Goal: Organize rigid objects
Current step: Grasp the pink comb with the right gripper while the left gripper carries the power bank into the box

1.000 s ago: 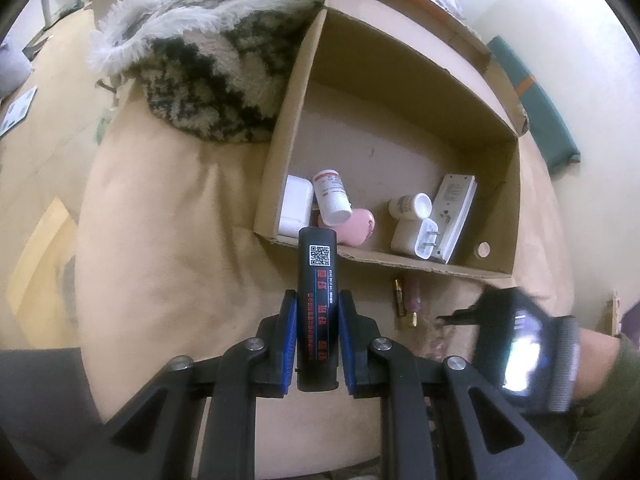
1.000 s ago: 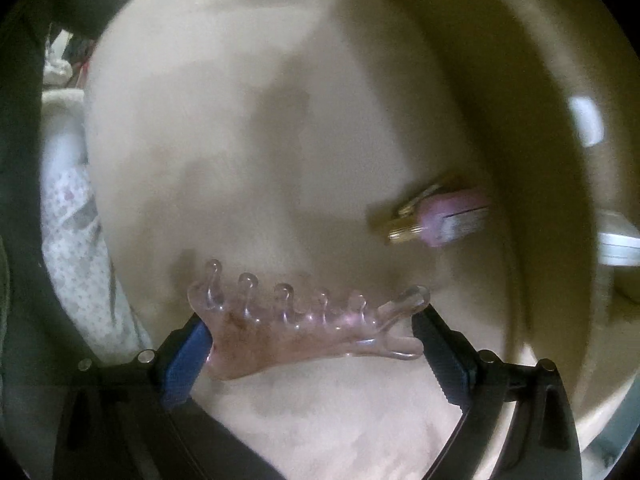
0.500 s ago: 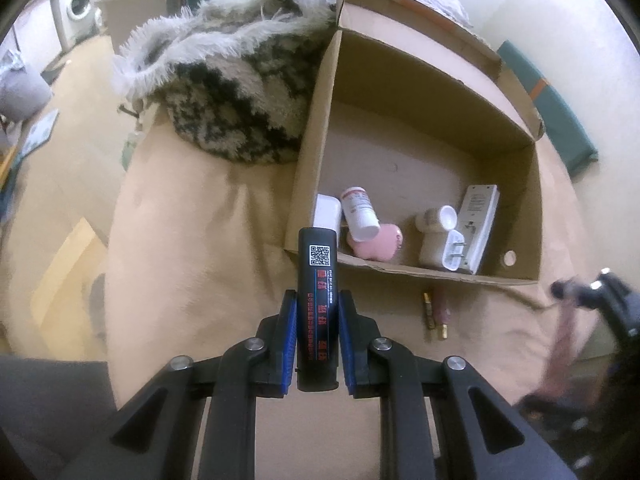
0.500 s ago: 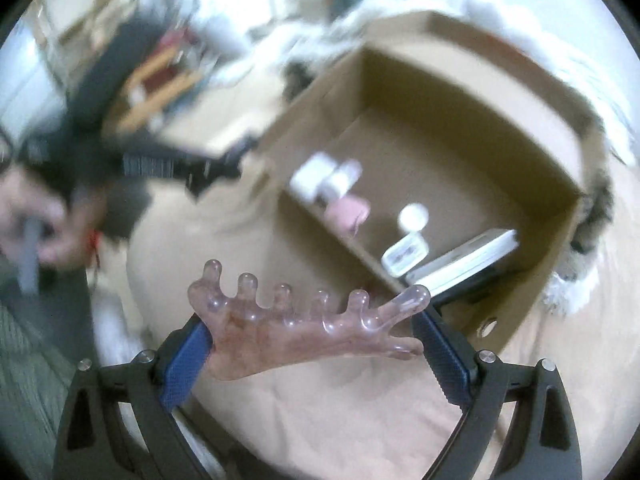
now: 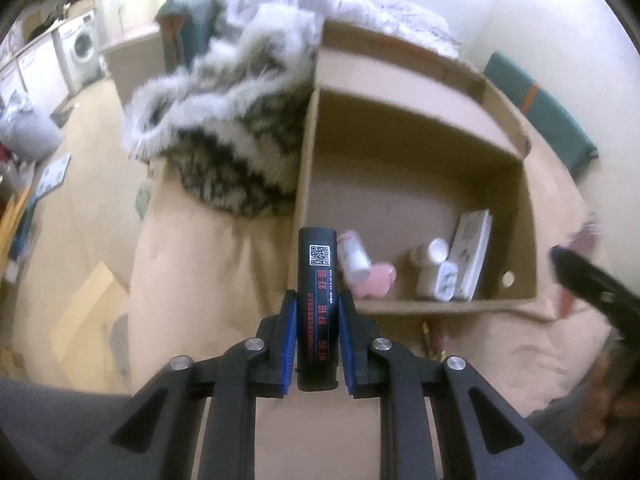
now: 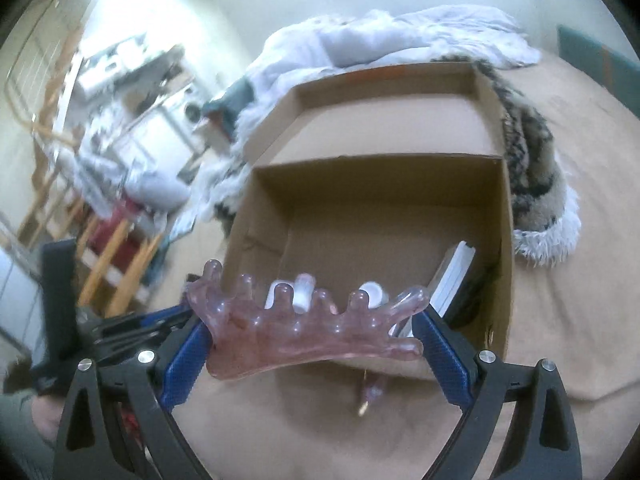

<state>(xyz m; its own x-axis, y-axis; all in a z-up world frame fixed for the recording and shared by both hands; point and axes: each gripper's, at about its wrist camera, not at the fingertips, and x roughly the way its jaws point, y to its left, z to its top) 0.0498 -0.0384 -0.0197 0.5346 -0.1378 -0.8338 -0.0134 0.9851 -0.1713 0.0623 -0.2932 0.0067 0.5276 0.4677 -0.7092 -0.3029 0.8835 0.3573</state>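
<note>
Black rectangular bar (image 5: 318, 300), QR code and red text on face: upright, lower centre of left wrist frame, clamped between blue pads.
Translucent pink knobbed massager (image 6: 308, 330): lies crosswise, lower centre of right wrist frame, prongs up, wedged between blue pads.
Open cardboard box (image 5: 416, 184): centre-right; white bottles, pink item, white adapter, flat white device along near wall.

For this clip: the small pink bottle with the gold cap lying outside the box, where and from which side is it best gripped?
The small pink bottle lies flat on the tan cover, just in front of the cardboard box wall. Probably best gripped across its body from above, fingers on its long sides: the wall blocks the far side, and the gold cap end looks narrower.
</note>
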